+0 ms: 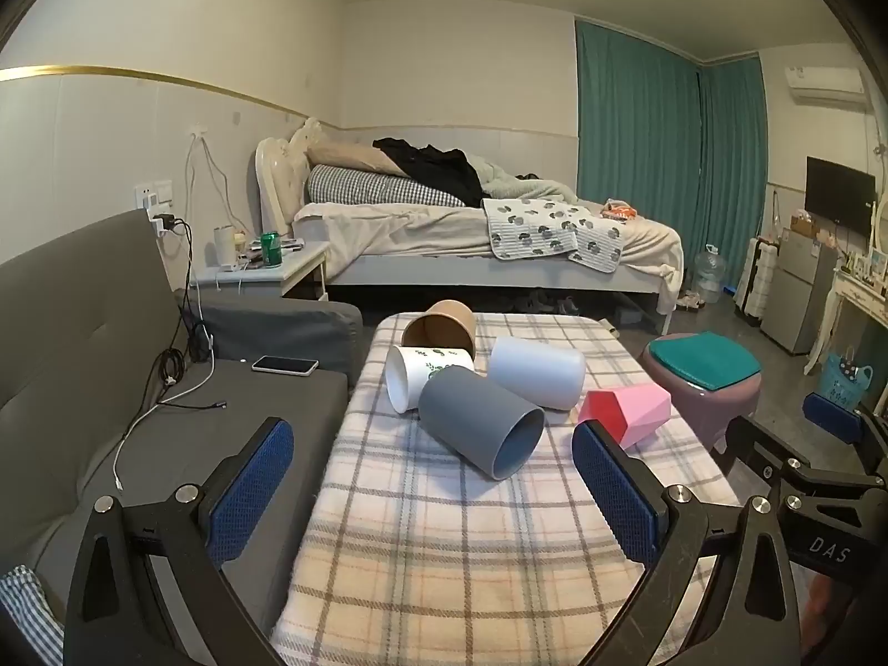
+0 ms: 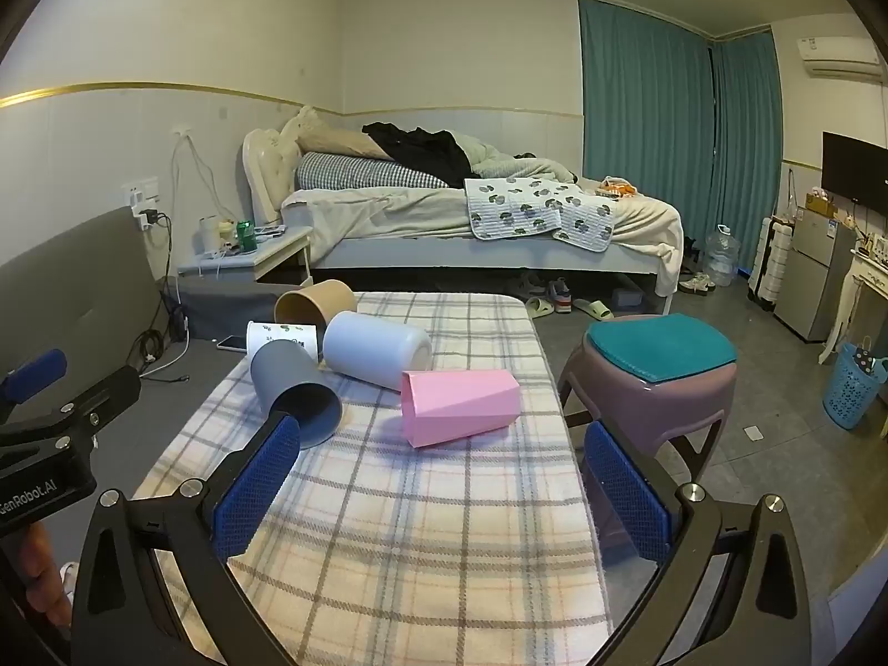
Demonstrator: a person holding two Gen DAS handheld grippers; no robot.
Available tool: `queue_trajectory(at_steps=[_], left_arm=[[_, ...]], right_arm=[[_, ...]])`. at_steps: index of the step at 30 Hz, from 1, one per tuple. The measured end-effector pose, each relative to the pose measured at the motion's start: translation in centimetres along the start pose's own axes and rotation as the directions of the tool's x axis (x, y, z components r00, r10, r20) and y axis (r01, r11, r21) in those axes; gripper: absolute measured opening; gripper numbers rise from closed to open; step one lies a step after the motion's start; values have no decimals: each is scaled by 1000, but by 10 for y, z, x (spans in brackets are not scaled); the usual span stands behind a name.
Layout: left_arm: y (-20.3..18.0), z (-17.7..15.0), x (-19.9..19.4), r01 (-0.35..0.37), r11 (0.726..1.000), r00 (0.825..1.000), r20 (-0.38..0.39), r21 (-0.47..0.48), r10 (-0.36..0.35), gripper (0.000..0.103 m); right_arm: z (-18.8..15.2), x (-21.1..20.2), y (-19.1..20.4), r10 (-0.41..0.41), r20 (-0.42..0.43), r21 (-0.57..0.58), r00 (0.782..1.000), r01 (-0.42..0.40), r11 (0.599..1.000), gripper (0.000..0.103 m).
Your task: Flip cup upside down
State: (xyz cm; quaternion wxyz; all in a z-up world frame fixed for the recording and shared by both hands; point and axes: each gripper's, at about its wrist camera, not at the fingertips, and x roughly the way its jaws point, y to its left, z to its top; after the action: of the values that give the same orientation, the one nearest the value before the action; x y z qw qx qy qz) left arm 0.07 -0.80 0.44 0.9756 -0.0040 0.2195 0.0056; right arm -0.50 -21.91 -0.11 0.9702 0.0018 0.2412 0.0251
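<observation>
Several cups lie on their sides on a plaid-covered table [image 1: 444, 555] [image 2: 416, 527]. A grey cup [image 1: 480, 424] [image 2: 294, 388] lies nearest, its mouth toward me. Behind it lie a white leaf-print cup [image 1: 413, 377] [image 2: 280, 336], a brown paper cup [image 1: 441, 324] [image 2: 316, 299] and a pale blue-white cup [image 1: 538, 372] [image 2: 377, 349]. A pink faceted cup [image 1: 627, 410] [image 2: 460, 408] lies to the right. My left gripper [image 1: 433, 488] is open and empty, short of the grey cup. My right gripper [image 2: 444, 483] is open and empty, just short of the pink cup.
A grey sofa [image 1: 111, 361] with a phone [image 1: 284, 364] and cables is left of the table. A purple stool with a teal cushion [image 1: 705, 372] [image 2: 655, 366] stands right of it. A bed [image 1: 472, 233] and a nightstand [image 1: 266, 272] are behind.
</observation>
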Motion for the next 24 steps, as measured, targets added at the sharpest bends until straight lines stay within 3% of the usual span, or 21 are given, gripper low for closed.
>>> queue_trajectory(at_steps=[24], left_arm=[[7, -3, 2, 2, 1000, 1000, 3, -9, -2, 103]], right_arm=[[-1, -1, 0, 4, -1, 1, 1000, -4, 1000, 103]])
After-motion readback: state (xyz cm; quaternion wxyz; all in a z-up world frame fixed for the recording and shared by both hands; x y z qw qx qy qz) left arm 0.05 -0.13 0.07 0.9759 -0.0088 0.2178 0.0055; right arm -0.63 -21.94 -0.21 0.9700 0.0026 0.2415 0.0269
